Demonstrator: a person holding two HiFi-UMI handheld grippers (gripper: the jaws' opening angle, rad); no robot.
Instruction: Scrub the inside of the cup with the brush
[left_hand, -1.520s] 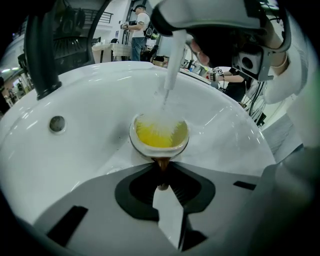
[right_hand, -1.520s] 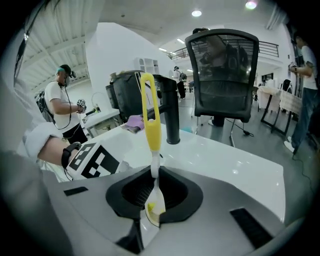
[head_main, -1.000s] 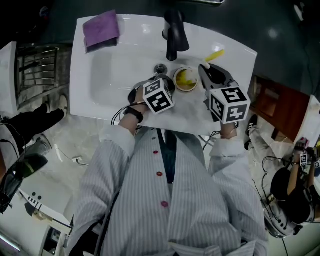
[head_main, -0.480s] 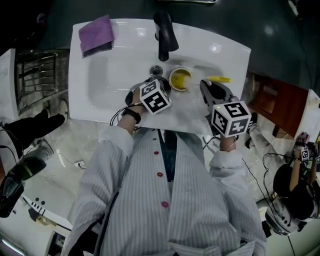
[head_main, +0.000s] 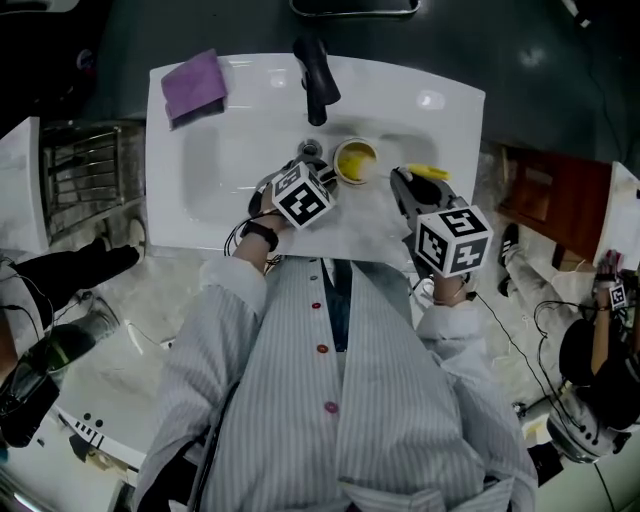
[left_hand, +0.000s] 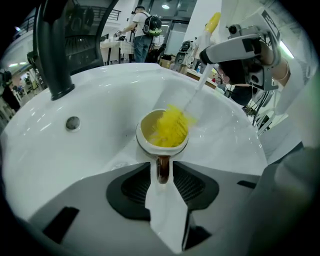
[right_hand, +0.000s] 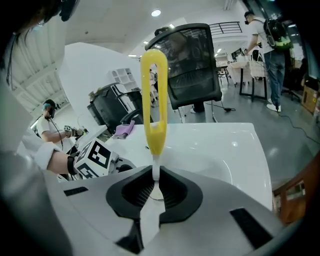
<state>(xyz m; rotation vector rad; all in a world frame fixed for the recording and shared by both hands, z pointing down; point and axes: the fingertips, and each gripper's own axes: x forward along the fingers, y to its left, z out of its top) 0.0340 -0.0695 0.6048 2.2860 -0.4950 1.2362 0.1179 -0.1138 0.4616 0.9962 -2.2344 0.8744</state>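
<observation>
Head view, left to right: a folded purple cloth lies on the back corner of the white sink. My left gripper has its jaws just opening, loose around the brown handle of the cream ceramic cup standing in the basin. The yellow bristle brush has its head inside that cup, and my right gripper has its jaws pinched tight on the white stem.

Cream cup upright, brown handle, yellow brush bristles inside, stem tilted
</observation>
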